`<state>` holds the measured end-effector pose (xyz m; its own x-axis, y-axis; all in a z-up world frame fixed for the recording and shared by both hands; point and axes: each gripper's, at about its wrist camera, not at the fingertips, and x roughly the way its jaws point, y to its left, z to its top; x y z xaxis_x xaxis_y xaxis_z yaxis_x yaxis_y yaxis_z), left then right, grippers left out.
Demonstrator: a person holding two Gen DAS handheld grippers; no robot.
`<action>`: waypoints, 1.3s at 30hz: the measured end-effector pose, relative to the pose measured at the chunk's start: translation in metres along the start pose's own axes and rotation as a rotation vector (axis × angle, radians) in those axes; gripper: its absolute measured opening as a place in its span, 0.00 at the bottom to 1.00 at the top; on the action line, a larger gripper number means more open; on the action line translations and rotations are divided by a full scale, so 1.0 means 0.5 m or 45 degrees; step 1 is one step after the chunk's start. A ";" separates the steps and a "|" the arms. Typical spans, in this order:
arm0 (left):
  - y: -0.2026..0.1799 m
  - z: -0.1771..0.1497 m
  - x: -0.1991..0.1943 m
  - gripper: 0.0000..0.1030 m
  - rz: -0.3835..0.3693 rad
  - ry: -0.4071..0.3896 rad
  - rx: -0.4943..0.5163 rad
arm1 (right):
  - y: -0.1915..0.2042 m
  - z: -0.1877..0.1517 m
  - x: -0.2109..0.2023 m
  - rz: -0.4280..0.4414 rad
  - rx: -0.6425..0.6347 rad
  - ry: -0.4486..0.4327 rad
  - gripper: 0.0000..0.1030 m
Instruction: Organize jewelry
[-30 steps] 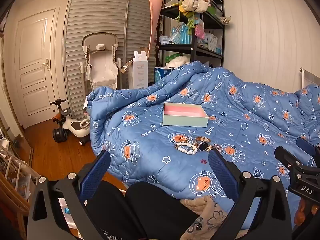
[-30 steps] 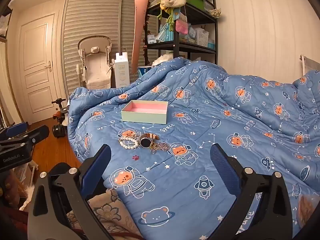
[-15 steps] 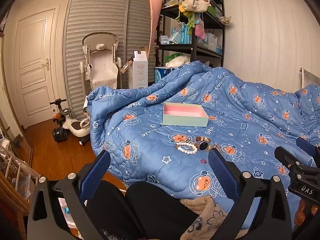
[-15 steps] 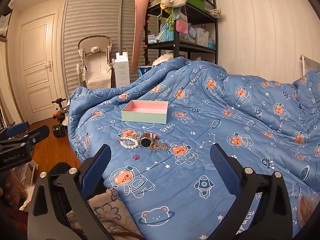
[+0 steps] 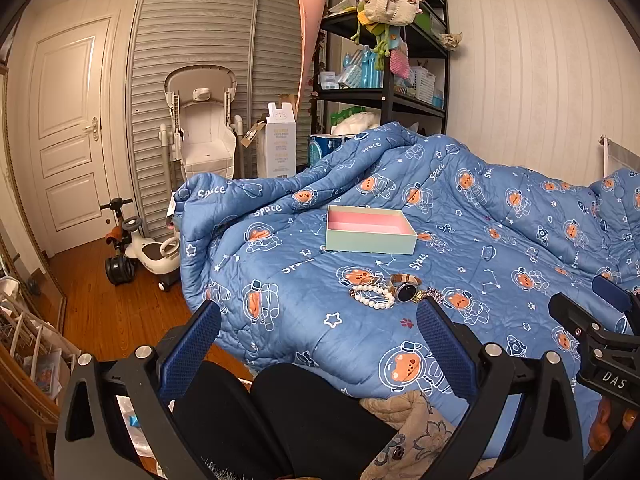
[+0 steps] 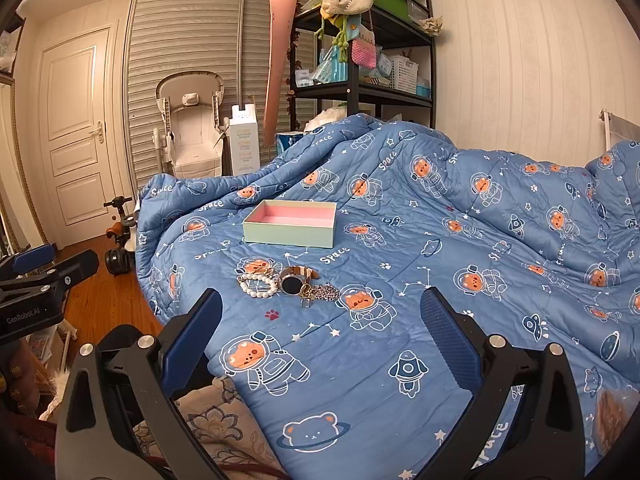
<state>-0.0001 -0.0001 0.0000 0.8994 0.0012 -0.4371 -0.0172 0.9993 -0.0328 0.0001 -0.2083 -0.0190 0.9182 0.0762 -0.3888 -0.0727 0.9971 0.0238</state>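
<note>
Both the left gripper (image 5: 318,332) and right gripper (image 6: 322,318) gape wide and empty; the pearl bracelet (image 6: 259,283) looks light and slippery, probably best pinched across its beads.

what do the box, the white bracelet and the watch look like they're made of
Box: likely matte card, mint outside, pink inside, with thin crisp walls. White bracelet: round glossy beads, pearl or an imitation. Watch: dark glassy face in a shiny gold-toned, probably metal case; strap material unclear.

chain (image 5: 434,294) partly behind finger pad, tangled
</note>
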 end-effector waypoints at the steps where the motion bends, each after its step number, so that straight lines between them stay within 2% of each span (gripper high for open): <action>1: 0.000 0.000 0.000 0.94 0.000 0.000 0.000 | 0.000 0.000 0.000 0.000 -0.001 0.000 0.95; 39: 0.000 0.000 -0.001 0.94 0.000 0.002 -0.001 | 0.007 0.004 0.000 0.000 -0.001 0.003 0.95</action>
<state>-0.0004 -0.0001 0.0001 0.8987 0.0012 -0.4385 -0.0177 0.9993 -0.0336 0.0004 -0.2047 -0.0172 0.9173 0.0760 -0.3908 -0.0728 0.9971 0.0231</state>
